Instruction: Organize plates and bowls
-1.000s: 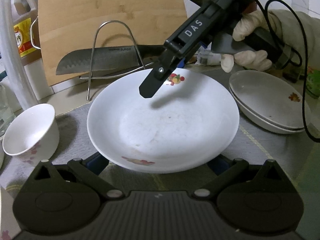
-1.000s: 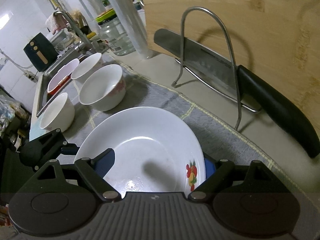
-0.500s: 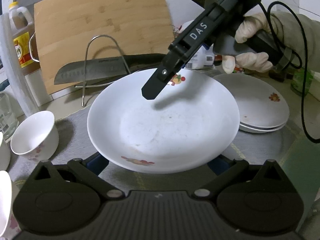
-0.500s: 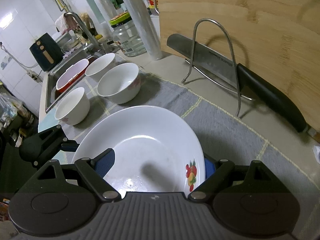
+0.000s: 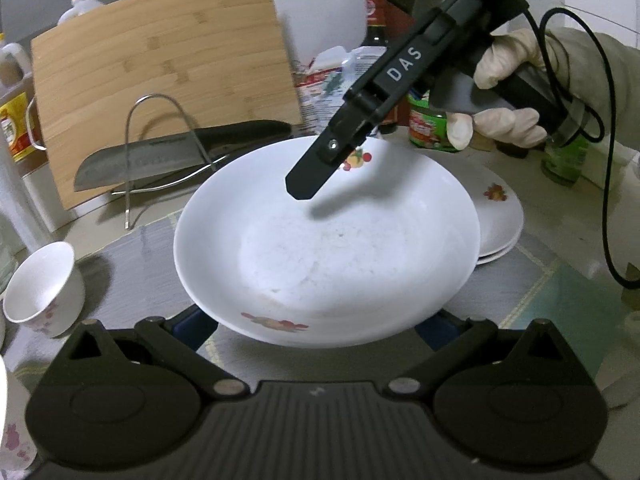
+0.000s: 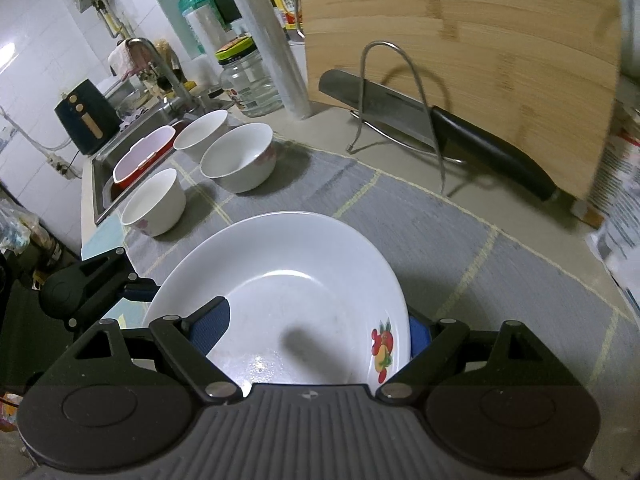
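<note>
A: plate (image 5: 328,248) status?
B: white, deep, fruit print at 2 rim spots. Held clear of the grey mat (image 6: 460,240), partly over the stack of plates (image 5: 500,216).
A: any text?
B: "DAS" on the right gripper (image 5: 316,176). Bottle labels unreadable (blurred).
A: jaws?
B: right gripper wide, 1 finger inside the plate, 1 under the rim, so gripping it. Left gripper (image 5: 320,320) jaws wide under the near rim; grip or just support, can't tell.

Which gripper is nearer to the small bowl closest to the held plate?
Left. The left gripper holds the plate rim beside that small bowl; the right gripper holds the opposite rim.
</note>
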